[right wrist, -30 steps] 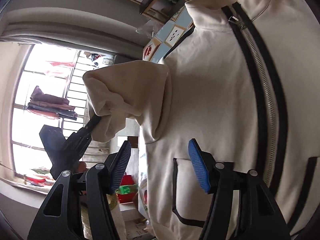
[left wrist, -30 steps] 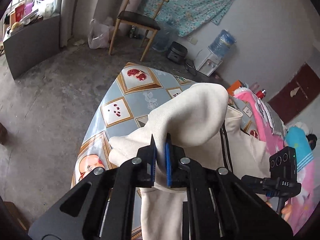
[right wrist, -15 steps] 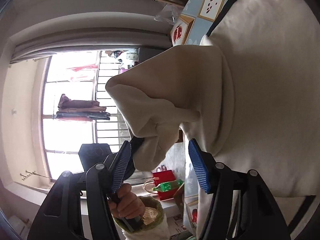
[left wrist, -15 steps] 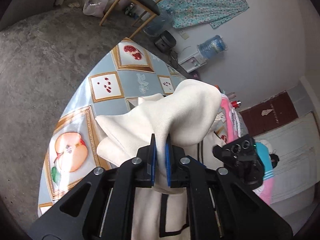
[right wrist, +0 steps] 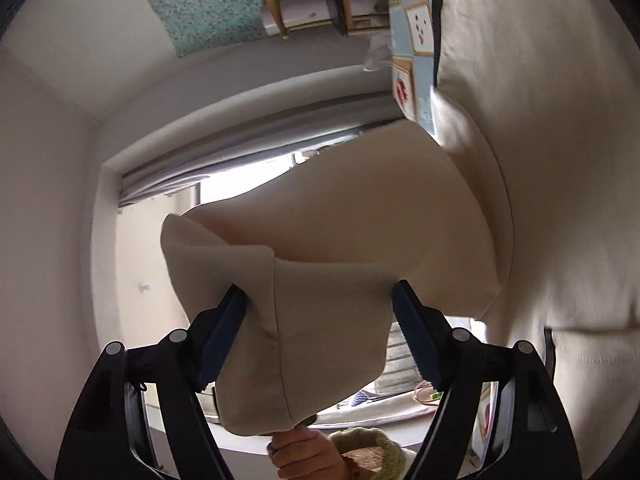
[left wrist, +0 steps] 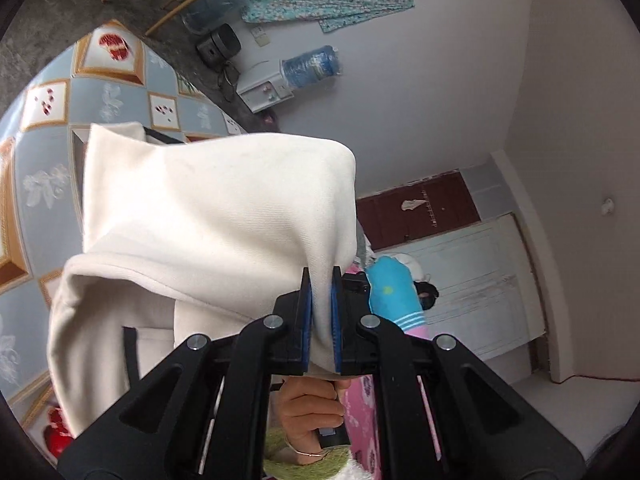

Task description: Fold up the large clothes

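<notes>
Above the bench (left wrist: 44, 168), with its fruit-patterned cloth, I hold one sleeve (left wrist: 224, 216) of the cream jacket (right wrist: 560, 160) in the air. My left tool (left wrist: 321, 312) is pressed together on the sleeve's end, the cloth pinched flat between its blue pads (left wrist: 305, 316), and the sleeve rises from there in a stiff arch back toward the shoulder. Through the right wrist camera, the same sleeve end hangs between the fingers of my right tool (right wrist: 320, 336). Its jaws have just been opening and now stand spread wide; the cloth lies between them and brushes the inner faces, but I judge that they do not press on it, so the left tool alone carries the weight.

The jacket's body lies spread on the bench, front up as far as I can judge: a dark-trimmed pocket (left wrist: 130, 352) shows in both views, and the far collar edge (left wrist: 116, 132) lies flat on the cloth.

Progress: early. The garment is laid out and one sleeve is lifted, ready to be carried across the chest. No fold is yet laid down in what these views show; the other sleeve and the hem are out of sight. Left to do, in my judgement: lay this sleeve over the front, repeat on the other side, then double the body lengthwise.

A hand (left wrist: 310, 416) with a green cuff grips the right tool's handle below.
</notes>
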Motion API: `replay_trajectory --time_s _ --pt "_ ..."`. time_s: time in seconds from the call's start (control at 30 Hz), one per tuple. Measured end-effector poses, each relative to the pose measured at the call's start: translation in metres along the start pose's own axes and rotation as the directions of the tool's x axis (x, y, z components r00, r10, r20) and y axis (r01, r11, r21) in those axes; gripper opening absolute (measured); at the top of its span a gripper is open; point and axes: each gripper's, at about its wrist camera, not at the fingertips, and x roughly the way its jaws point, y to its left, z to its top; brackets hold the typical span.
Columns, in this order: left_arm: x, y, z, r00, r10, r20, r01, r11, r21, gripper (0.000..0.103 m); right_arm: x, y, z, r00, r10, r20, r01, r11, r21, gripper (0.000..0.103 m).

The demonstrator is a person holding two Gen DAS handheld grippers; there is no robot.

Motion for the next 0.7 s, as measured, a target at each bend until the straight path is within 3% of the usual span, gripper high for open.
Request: replay_trajectory --time_s 0.13,0.2,0.3,0.4,0.5,0.53,0.6,0.63,0.67,0.7 --pt "0.052 -0.001 -0.036 0.995 0.029 -0.099 -0.029 1.000 0.003 0.011 -0.071 0.038 -0.014 0.995 0.064 0.076 -0.056 0.993 -0.102 0.074" --pt "0.079 0.003 -0.058 0.984 0.063 -0.167 -0.059 0.998 0.025 0.016 -0.113 0.052 -0.019 0.990 0.051 0.134 -0.030 0.988 -0.151 0.074" --pt "0.107 0.013 -0.085 0.956 0.172 -0.238 -0.158 0.984 0.077 0.024 -0.172 0.069 -0.029 0.969 -0.007 0.247 0.054 0.981 -0.187 0.074" --pt "0.109 0.018 -0.101 0.925 0.320 -0.204 -0.287 0.942 0.175 0.024 -0.219 0.078 -0.044 0.930 -0.118 0.349 0.193 0.963 -0.190 0.074" --pt "0.095 0.013 -0.105 0.879 0.461 -0.123 -0.410 0.862 0.296 0.024 -0.236 0.073 -0.056 0.882 -0.267 0.389 0.355 0.919 -0.174 0.074" --pt "0.089 0.012 -0.104 0.854 0.512 -0.093 -0.458 0.824 0.333 0.025 -0.230 0.067 -0.056 0.862 -0.327 0.388 0.414 0.895 -0.165 0.074" --pt "0.081 0.015 -0.101 0.793 0.608 -0.031 -0.550 0.737 0.393 0.025 -0.222 0.054 -0.056 0.785 -0.481 0.390 0.567 0.812 -0.141 0.074" --pt "0.076 0.015 -0.101 0.767 0.642 -0.008 -0.584 0.702 0.406 0.026 -0.219 0.042 -0.054 0.732 -0.554 0.396 0.643 0.755 -0.131 0.074" --pt "0.071 0.017 -0.102 0.739 0.673 0.012 -0.616 0.669 0.417 0.026 -0.211 0.037 -0.052 0.658 -0.635 0.405 0.727 0.675 -0.123 0.072" --pt "0.066 0.023 -0.101 0.712 0.701 0.031 -0.643 0.634 0.429 0.027 -0.217 0.030 -0.049 0.605 -0.682 0.411 0.776 0.620 -0.116 0.069"
